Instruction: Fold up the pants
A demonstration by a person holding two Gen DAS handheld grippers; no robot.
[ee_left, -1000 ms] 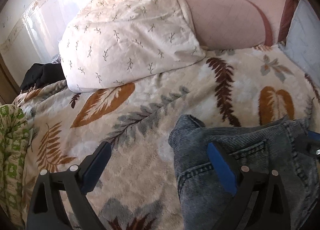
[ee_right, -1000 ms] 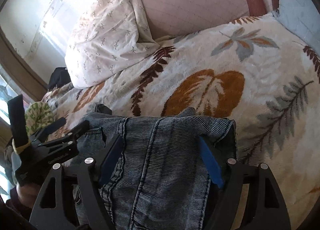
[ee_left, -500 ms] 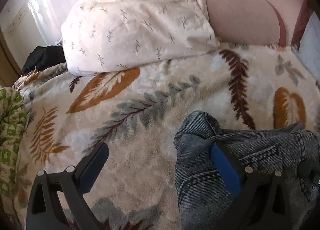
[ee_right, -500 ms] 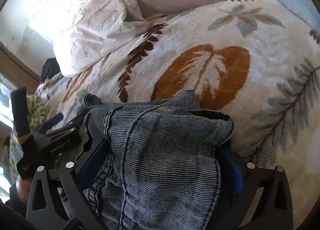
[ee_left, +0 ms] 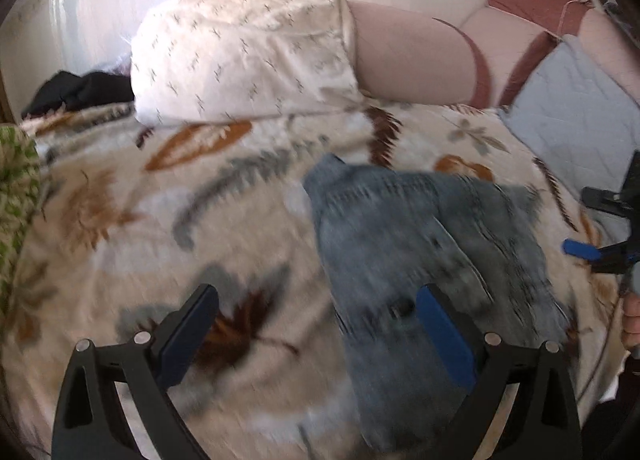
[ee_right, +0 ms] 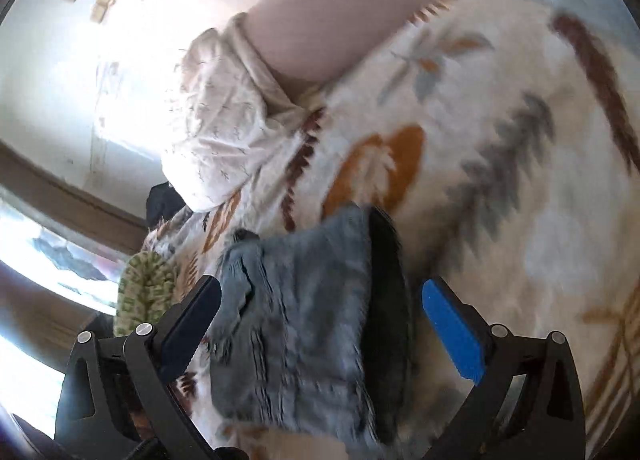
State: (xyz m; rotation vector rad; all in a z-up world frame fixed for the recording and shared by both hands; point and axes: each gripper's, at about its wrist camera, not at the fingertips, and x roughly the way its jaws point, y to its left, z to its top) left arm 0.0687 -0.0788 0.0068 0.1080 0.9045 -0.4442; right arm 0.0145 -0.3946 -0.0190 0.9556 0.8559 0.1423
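The folded blue denim pants (ee_left: 432,244) lie on the leaf-patterned blanket (ee_left: 160,228), blurred by motion. My left gripper (ee_left: 316,328) is open above the blanket, its right finger over the pants' left part, holding nothing. My right gripper (ee_right: 320,320) is open, raised and tilted, with the pants (ee_right: 304,324) lying below between its fingers, not gripped. The right gripper also shows at the right edge of the left wrist view (ee_left: 608,232).
A white patterned duvet (ee_left: 244,56) is bunched at the head of the bed beside a pink headboard cushion (ee_left: 416,60). A grey-blue pillow (ee_left: 576,116) lies at right. Dark clothing (ee_left: 80,92) and a green patterned cloth (ee_left: 16,188) are at left.
Both grippers have pulled back and up from the pants. The right gripper has tilted and swung off to the right; the pants now lie flat on the blanket.
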